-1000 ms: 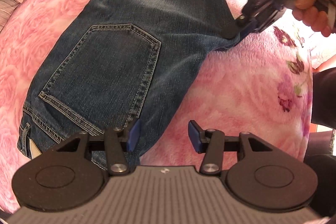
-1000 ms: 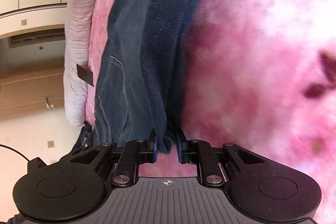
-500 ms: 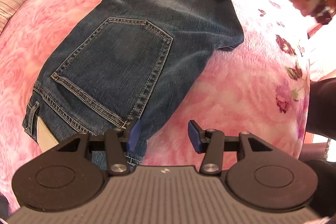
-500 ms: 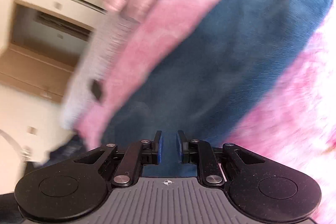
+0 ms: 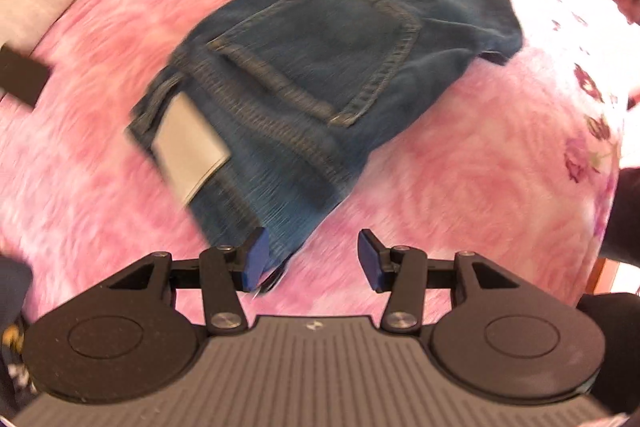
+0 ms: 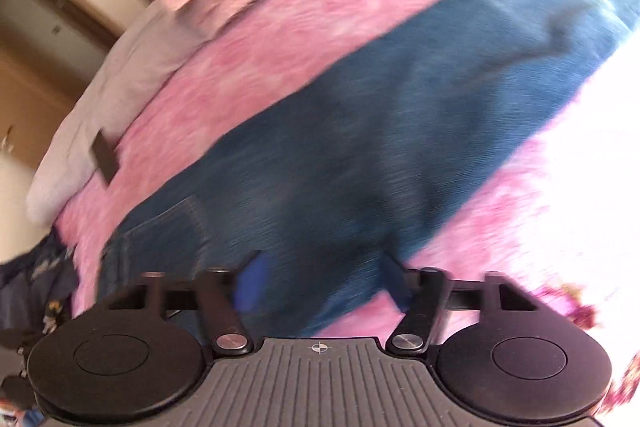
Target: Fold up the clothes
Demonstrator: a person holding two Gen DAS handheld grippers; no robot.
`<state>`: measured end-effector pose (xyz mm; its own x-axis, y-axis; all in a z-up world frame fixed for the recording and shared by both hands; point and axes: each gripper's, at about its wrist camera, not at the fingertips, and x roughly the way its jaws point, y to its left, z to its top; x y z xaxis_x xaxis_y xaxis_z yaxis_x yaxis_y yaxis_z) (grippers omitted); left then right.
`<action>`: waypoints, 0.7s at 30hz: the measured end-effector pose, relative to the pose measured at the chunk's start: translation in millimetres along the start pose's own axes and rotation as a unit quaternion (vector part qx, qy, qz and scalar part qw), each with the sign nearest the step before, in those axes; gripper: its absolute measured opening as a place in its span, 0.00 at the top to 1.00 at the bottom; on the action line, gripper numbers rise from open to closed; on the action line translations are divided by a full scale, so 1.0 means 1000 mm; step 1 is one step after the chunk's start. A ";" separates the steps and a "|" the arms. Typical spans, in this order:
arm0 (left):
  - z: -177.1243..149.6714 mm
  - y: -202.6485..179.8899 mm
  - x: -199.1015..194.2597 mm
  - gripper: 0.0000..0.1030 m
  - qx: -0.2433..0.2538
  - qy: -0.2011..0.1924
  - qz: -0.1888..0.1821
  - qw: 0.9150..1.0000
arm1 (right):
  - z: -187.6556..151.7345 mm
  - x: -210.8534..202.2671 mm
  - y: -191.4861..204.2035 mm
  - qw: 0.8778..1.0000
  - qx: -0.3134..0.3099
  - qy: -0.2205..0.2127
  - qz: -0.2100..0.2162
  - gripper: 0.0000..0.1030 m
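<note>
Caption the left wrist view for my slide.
Open left claw over folded jeans on a pink blanket.

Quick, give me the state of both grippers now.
Left gripper: jaws open, holding nothing, at the jeans' waist edge.
Right gripper: jaws open, empty, over the jeans.

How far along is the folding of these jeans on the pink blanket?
Done so far, it seems: the jeans lie lengthwise on the pink blanket, apparently one leg over the other, back pocket up. In hand: nothing; the left gripper and right gripper are both open, holding no denim. Left: folding the long leg section up toward the waistband.
</note>
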<state>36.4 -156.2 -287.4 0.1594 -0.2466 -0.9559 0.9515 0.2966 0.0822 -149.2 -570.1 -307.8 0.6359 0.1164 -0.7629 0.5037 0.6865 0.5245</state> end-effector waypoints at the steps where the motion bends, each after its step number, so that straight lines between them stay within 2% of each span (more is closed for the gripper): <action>1: -0.004 0.002 -0.002 0.57 -0.001 -0.003 0.015 1.000 | -0.001 0.000 0.009 1.000 -0.012 0.005 -0.001 0.34; 2: -0.007 0.001 -0.004 0.57 0.005 -0.006 0.033 0.999 | -0.002 0.000 0.019 1.000 -0.024 0.011 -0.001 0.34; 4: -0.012 -0.013 -0.005 0.57 0.071 -0.019 0.073 0.995 | -0.012 0.007 0.046 0.995 -0.086 0.042 0.002 0.34; 6: -0.019 -0.034 -0.003 0.55 0.157 -0.035 0.098 0.982 | -0.025 0.016 0.078 0.982 -0.172 0.076 0.006 0.34; 7: -0.023 -0.046 0.001 0.52 0.197 -0.042 0.111 0.973 | -0.034 0.024 0.097 0.969 -0.229 0.091 0.000 0.34; 8: -0.028 -0.057 0.007 0.49 0.236 -0.048 0.125 0.963 | -0.042 0.033 0.115 0.952 -0.286 0.105 -0.007 0.34; 9: -0.033 -0.066 0.015 0.45 0.268 -0.053 0.142 0.951 | -0.053 0.043 0.130 0.930 -0.347 0.118 -0.020 0.34; 10: -0.037 -0.072 0.024 0.45 0.294 -0.058 0.163 0.940 | -0.065 0.052 0.145 0.903 -0.407 0.131 -0.033 0.34; 13: -0.048 -0.088 0.051 0.45 0.364 -0.071 0.224 0.901 | -0.100 0.072 0.171 0.825 -0.548 0.133 -0.050 0.34; 15: -0.050 -0.090 0.068 0.45 0.384 -0.070 0.260 0.883 | -0.119 0.091 0.180 0.770 -0.621 0.135 -0.057 0.34; 17: -0.050 -0.087 0.080 0.42 0.396 -0.067 0.283 0.871 | -0.138 0.107 0.177 0.719 -0.677 0.142 -0.061 0.34; 18: -0.049 -0.084 0.084 0.41 0.400 -0.064 0.291 0.867 | -0.144 0.114 0.177 0.700 -0.698 0.137 -0.061 0.34; 20: -0.047 -0.081 0.090 0.44 0.408 -0.055 0.302 0.860 | -0.148 0.123 0.176 0.676 -0.725 0.117 -0.055 0.34; 21: -0.045 -0.081 0.091 0.58 0.408 -0.045 0.303 0.860 | -0.149 0.124 0.176 0.671 -0.732 0.110 -0.051 0.34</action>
<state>-37.7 -160.7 -393.5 0.6761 -0.3557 -0.6452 0.5488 -0.3411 0.7632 -68.8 -327.9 -366.2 0.4584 0.0068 -0.8887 -0.6775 0.6498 -0.3445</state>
